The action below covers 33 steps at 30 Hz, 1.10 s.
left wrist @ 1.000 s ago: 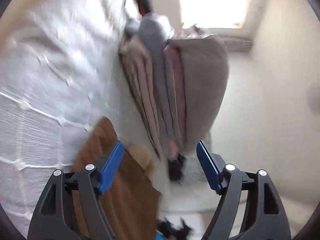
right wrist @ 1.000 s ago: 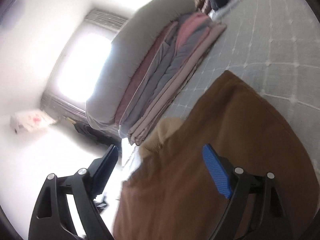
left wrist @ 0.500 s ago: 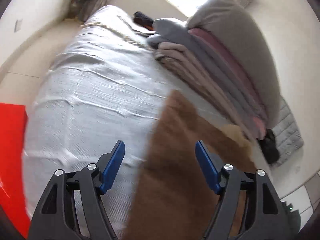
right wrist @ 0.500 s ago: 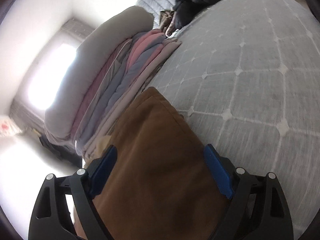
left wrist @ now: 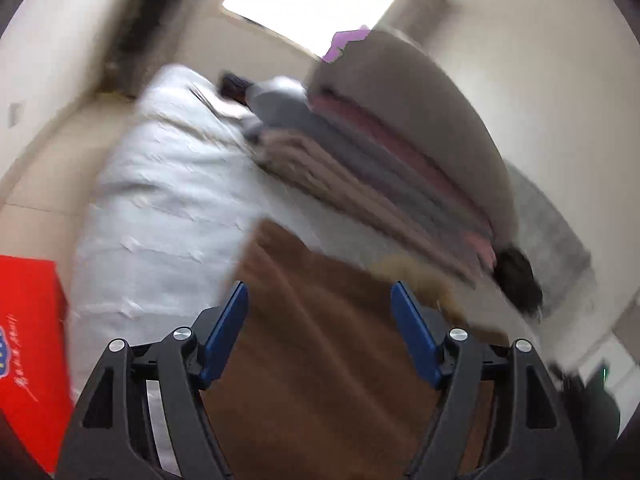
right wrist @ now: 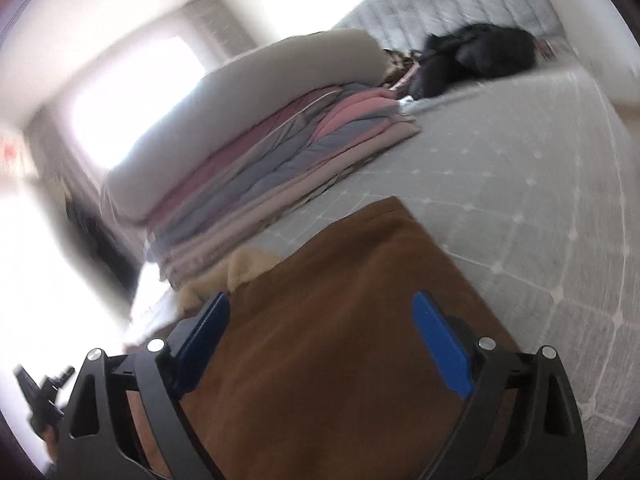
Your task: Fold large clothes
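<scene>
A brown garment (left wrist: 320, 380) lies folded flat on the bed's near edge, with a beige lining (left wrist: 412, 276) showing at its far corner. My left gripper (left wrist: 318, 292) hovers over it, jaws wide and opening, nothing pressed between the blue pads. In the right wrist view the same brown garment (right wrist: 340, 340) fills the foreground, beige lining (right wrist: 248, 264) at its left. My right gripper (right wrist: 320, 300) stands open above the cloth and grips nothing. Both views are blurred by motion.
A tall stack of folded quilts (left wrist: 380, 140) (right wrist: 280, 152) lies along the bed just past the garment. The quilted grey bed cover (right wrist: 540, 200) (left wrist: 160, 220) spreads beyond. A black garment (right wrist: 480, 52) sits by the headboard. A red box (left wrist: 28, 340) stands beside the bed.
Both wrist views rolled and swung. The left gripper moved from beside the garment's edge to over its middle. The right view levelled out. The brown garment stayed flat.
</scene>
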Tool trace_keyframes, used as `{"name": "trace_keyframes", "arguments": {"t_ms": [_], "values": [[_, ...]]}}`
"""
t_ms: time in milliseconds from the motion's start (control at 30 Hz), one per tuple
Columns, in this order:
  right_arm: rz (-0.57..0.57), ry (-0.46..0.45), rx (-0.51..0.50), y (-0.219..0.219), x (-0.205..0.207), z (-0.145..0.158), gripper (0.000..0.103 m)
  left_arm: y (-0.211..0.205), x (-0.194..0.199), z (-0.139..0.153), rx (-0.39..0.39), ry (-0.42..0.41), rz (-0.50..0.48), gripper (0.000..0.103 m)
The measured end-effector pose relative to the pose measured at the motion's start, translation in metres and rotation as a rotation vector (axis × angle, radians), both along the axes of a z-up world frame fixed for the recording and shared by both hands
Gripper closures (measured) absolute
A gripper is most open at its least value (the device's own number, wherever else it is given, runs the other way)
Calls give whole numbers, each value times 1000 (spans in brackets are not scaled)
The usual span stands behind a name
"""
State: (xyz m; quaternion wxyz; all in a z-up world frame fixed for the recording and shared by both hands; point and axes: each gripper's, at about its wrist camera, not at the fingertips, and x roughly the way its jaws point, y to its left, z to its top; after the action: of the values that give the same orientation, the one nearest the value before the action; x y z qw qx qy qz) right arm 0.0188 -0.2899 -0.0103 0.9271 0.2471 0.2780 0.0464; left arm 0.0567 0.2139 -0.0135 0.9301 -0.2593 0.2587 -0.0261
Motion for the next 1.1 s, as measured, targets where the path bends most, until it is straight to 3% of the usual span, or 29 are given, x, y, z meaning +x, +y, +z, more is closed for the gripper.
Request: {"name": "trace_keyframes", "arguments": {"t_ms": [67, 133, 200, 267, 333, 400, 467, 533, 600, 667, 733, 833, 900, 967, 1100], "values": [[30, 50, -73, 17, 15, -9, 13, -4, 9, -19, -3, 65, -14, 33], [55, 164, -201, 31, 34, -43, 12, 1, 21, -44, -28, 151, -14, 33], [68, 239, -173, 28, 42, -62, 13, 6, 22, -45, -64, 162, -12, 33], [56, 159, -140, 25, 35, -36, 13, 12, 16, -28, -73, 109, 12, 33], [50, 50, -178, 31, 37, -2, 12, 12, 13, -15, -58, 63, 12, 33], [41, 23, -200, 32, 59, 9, 9, 7, 15, -7, -20, 31, 14, 32], [17, 48, -229, 32, 90, 2, 9, 5, 23, -11, 3, 45, 6, 32], [-18, 136, -249, 26, 122, -35, 9, 5, 32, -21, 8, 89, -7, 32], [-25, 235, -148, 10, 140, -71, 9, 6, 42, -39, -8, 147, -19, 32], [-68, 174, -102, -1, 138, -64, 9, 7, 45, -43, -11, 162, -20, 32], [-50, 211, -79, -5, 142, -68, 9, 5, 46, -42, -6, 162, -19, 32], [-34, 211, -24, -6, 122, -52, 9, 6, 42, -40, -13, 165, -14, 31], [-9, 174, 88, -7, 88, -40, 9, 9, 37, -36, -30, 169, -3, 31], [39, 161, 109, 3, 52, -28, 9, 11, 32, -30, -30, 177, -3, 31], [126, 221, 162, 6, -18, -23, 9, 12, 13, -15, -23, 178, -21, 27]]}}
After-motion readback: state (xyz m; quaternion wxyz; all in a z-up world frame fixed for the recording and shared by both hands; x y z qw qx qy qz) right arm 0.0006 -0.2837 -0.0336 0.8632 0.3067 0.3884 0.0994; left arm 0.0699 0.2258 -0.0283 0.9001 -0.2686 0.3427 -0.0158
